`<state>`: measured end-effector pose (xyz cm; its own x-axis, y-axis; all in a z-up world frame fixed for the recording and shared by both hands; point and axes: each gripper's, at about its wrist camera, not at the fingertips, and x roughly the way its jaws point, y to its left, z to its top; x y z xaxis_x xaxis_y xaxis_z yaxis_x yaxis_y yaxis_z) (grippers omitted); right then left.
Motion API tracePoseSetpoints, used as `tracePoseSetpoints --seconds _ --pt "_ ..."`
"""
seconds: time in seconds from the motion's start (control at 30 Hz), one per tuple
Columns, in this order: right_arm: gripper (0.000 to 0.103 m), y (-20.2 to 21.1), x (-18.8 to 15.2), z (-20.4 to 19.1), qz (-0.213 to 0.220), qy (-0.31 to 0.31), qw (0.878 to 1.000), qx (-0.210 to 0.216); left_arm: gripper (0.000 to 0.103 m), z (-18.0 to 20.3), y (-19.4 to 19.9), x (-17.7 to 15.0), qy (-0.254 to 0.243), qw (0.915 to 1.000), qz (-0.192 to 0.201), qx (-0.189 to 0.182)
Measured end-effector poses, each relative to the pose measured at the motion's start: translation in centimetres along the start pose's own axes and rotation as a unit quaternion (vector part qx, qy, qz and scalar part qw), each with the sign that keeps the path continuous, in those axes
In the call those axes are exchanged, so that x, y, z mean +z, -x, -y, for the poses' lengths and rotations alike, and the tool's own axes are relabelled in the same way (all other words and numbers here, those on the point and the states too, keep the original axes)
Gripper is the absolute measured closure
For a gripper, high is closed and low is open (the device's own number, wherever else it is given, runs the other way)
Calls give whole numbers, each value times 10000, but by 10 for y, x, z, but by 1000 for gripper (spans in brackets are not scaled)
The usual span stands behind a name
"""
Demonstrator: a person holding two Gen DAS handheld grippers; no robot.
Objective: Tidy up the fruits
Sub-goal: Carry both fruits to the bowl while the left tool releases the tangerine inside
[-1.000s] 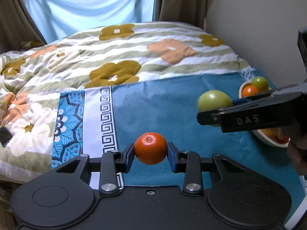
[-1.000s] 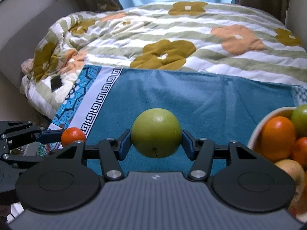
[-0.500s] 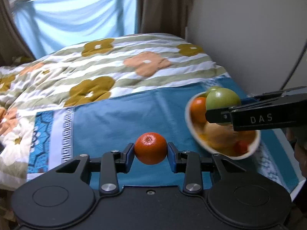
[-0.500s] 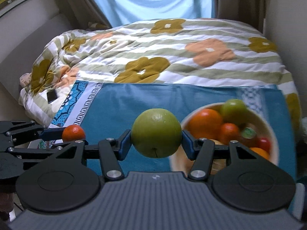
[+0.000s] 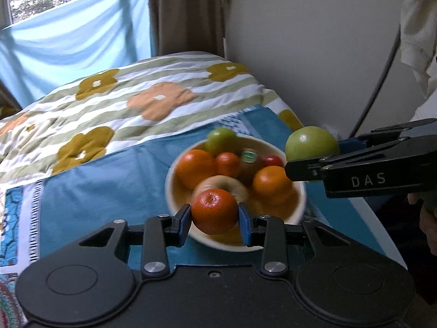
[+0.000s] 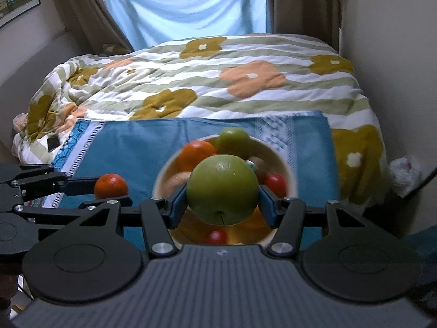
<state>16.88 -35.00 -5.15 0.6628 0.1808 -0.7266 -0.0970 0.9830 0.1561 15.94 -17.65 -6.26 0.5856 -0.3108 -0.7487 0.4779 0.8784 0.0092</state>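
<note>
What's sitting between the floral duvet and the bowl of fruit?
Only the blue cloth lies between the duvet and the bowl; the right wrist view shows it best.

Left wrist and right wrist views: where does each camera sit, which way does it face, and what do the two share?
Left wrist: on the left gripper, looking down along its fingers at the bowl on the blue cloth; it is shut on a mandarin. The right gripper and part of a hand show at right.
Right wrist: on the right gripper, facing the bed; it is shut on a green apple. The left gripper shows at left.
Shared: bowl, cloth, floral duvet, both held fruits.
</note>
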Motion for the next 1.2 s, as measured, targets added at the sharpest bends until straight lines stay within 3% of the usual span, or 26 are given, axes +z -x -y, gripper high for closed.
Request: tracePoseSetpoints --seconds 0.5,0.57,0.63,0.9,1.2 --pt "32 -1 -22 66 -149 -102 9998 -5 62 70 -62 5 -436 9986 -273 79" --pt "32 -1 -22 71 -150 -134 9998 -9 56 73 -60 7 -451 9986 -235 129" --pt "32 -2 -21 75 -138 -152 9998 -9 37 74 -55 7 -471 9987 -123 159" --pt "32 -3 -10 70 -69 -117 9998 107 21 48 -29 8 -154 9991 53 395" --pt "32 -24 9 49 -67 83 9992 396 20 11 -6 -1 358 9962 90 787"
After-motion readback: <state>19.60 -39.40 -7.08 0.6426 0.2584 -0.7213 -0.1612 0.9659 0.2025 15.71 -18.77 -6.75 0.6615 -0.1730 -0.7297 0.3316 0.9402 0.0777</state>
